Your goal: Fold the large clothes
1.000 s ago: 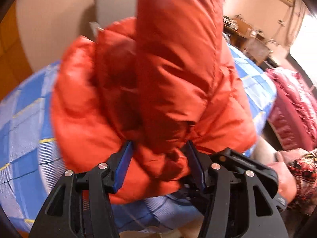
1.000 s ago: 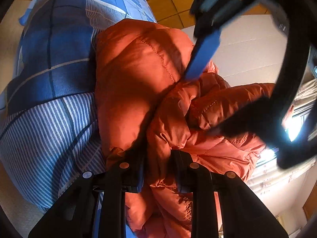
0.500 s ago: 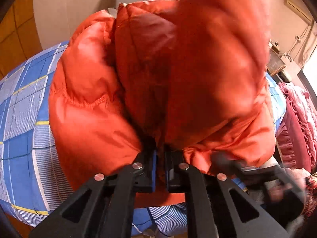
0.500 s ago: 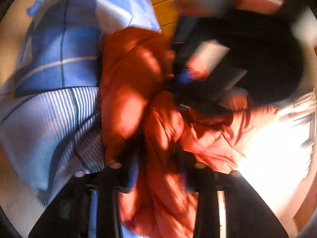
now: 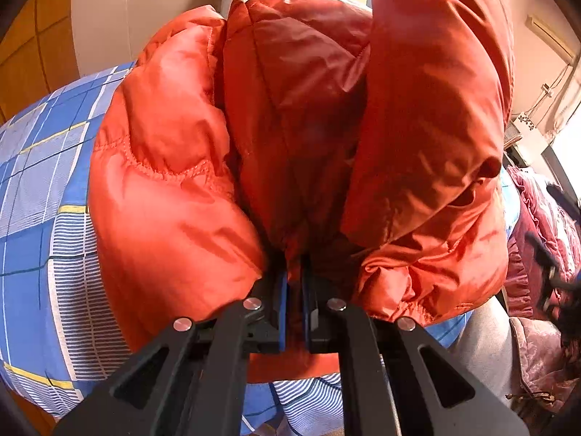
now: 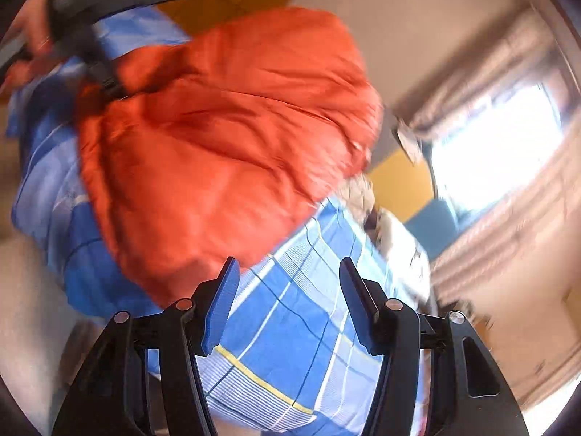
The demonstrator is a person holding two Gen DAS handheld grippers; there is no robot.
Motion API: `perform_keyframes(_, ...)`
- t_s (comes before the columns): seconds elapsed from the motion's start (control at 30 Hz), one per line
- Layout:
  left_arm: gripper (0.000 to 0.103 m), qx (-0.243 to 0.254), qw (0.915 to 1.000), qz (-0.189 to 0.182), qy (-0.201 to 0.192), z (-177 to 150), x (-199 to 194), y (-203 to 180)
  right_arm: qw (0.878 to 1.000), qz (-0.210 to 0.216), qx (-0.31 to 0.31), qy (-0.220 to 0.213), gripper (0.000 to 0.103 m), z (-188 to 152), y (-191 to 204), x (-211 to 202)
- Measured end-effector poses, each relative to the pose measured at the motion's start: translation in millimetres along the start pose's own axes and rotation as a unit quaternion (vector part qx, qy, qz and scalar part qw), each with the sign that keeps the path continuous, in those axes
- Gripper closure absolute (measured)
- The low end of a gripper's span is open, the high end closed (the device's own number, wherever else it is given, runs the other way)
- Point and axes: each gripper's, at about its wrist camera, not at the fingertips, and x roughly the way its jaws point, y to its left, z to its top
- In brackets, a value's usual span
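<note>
Left gripper (image 5: 295, 272) is clamped on a bunched edge of the orange jacket (image 5: 297, 138) heaped right ahead on the checked bedspread (image 5: 40, 196), probably anchoring the fold, while the right gripper (image 6: 290, 290) hangs spread apart with nothing in it, the jacket up ahead to its left.

The jacket (image 5: 290, 138) lies on the bed (image 5: 40, 189) ahead of your left tongs (image 5: 295, 276). It sits beyond and left of your right tongs (image 6: 288, 279); bed lies between those.

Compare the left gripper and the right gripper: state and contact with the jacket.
The left gripper is shut, its jaws pinching a fold of the orange jacket; the right gripper is open and holds nothing. The left is buried in jacket fabric; the right hangs above the blue checked sheet, beside the jacket. Both have black frames with blue pads.
</note>
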Motion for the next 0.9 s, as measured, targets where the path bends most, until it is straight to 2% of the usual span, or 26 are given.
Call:
perform_keyframes(0.17, 0.097, -0.003, 1.0, -0.001, -0.002, -11, -4, 3, 0.997, -0.009, 0.078, 0.008, 0.047, 0, -34, 27)
perform_keyframes(0.23, 0.097, -0.005, 1.0, -0.002, -0.003, -12, 0, 7, 0.994, -0.005, 0.108, 0.016, 0.047, 16, -45, 34)
perform_keyframes(0.33, 0.097, -0.008, 0.9999, -0.005, -0.004, -16, 4, 21, 0.988, 0.019, 0.152, 0.014, 0.047, 29, -53, 55)
perform_keyframes(0.43, 0.097, -0.01, 0.9999, -0.007, -0.006, -23, 7, 29, 0.987, 0.046, 0.153, 0.013, 0.049, 54, -43, 74)
perform_keyframes(0.47, 0.097, -0.01, 0.9999, -0.005, -0.008, -24, 6, 30, 0.988, 0.052, 0.141, 0.019, 0.054, 61, -34, 79)
perform_keyframes(0.53, 0.093, -0.006, 0.9998, 0.002, -0.019, -29, 2, 31, 0.992, 0.059, 0.112, 0.029, 0.086, 73, -13, 83)
perform_keyframes(0.6, 0.09, -0.012, 0.9992, -0.013, -0.036, -34, -5, 32, 0.995, 0.044, 0.079, 0.032, 0.1, 80, 9, 86)
perform_keyframes(0.67, 0.072, -0.016, 0.9981, -0.029, -0.052, -41, -16, 35, 0.996, 0.029, 0.072, 0.037, 0.101, 83, 17, 86)
perform_keyframes(0.7, 0.067, -0.018, 0.9971, -0.039, -0.063, -44, -23, 37, 0.995, 0.033, 0.087, 0.036, 0.101, 82, 17, 87)
perform_keyframes(0.77, 0.047, -0.021, 0.9941, -0.067, -0.083, -48, -36, 37, 0.993, 0.041, 0.103, 0.039, 0.101, 80, 14, 86)
perform_keyframes(0.9, 0.039, -0.008, 0.9876, -0.107, -0.114, -45, -57, 28, 0.993, 0.043, 0.097, 0.04, 0.101, 81, 13, 86)
